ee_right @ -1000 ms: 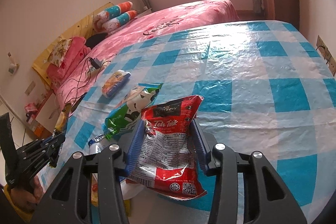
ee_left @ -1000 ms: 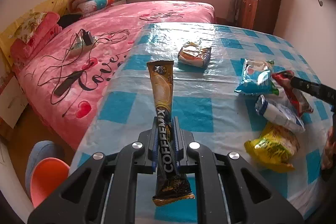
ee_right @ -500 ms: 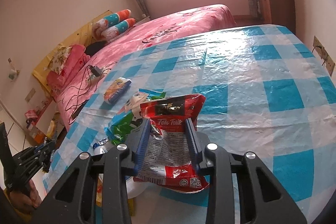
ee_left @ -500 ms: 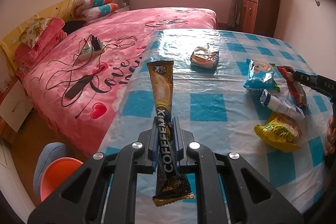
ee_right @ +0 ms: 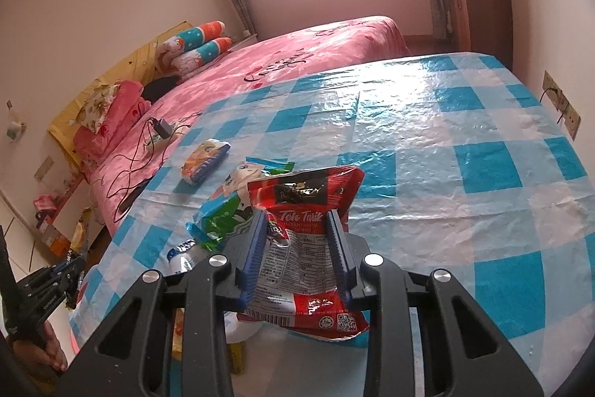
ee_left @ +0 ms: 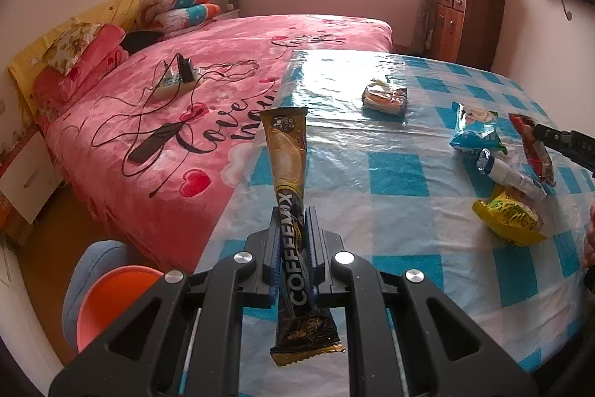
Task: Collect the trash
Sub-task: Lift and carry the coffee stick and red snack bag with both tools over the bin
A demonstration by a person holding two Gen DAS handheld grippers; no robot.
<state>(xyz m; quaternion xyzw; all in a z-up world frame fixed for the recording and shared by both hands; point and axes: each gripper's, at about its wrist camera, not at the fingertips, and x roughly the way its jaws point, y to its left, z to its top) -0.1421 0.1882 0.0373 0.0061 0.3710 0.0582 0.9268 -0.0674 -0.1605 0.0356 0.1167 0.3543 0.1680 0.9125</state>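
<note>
Already, in the left wrist view, the left gripper (ee_left: 293,248) is clamped tight on a long coffee-mix sachet (ee_left: 288,181), which stands up out of the jaws at the lower centre of the frame, clear of the table (ee_left: 390,173). At lower left an orange bin (ee_left: 111,307) sits on the floor beside the table's edge; I judge that to be where the sachet belongs. On the checked cloth, four wrappers lie unheld: an orange-and-white packet (ee_left: 385,95) at upper centre, a blue cartoon packet (ee_left: 476,131) at right, a white crumpled wrapper (ee_left: 509,172) just below it, and a yellow packet (ee_left: 511,216) lower right. At the far right edge the right gripper's tip shows against a red packet (ee_left: 533,146).

Next, in the right wrist view, the right gripper (ee_right: 297,244) fills the lower centre, its blue pads pressing the sides of the red Teh Tarik packet so that it buckles between them; the grip looks made, with the packet's lower edge near the cloth. Behind it to the left lie the cartoon packet (ee_right: 230,207) and the orange-and-white one (ee_right: 204,164).

So two pieces are in hand, none visibly binned, and four remain on the table.
</note>
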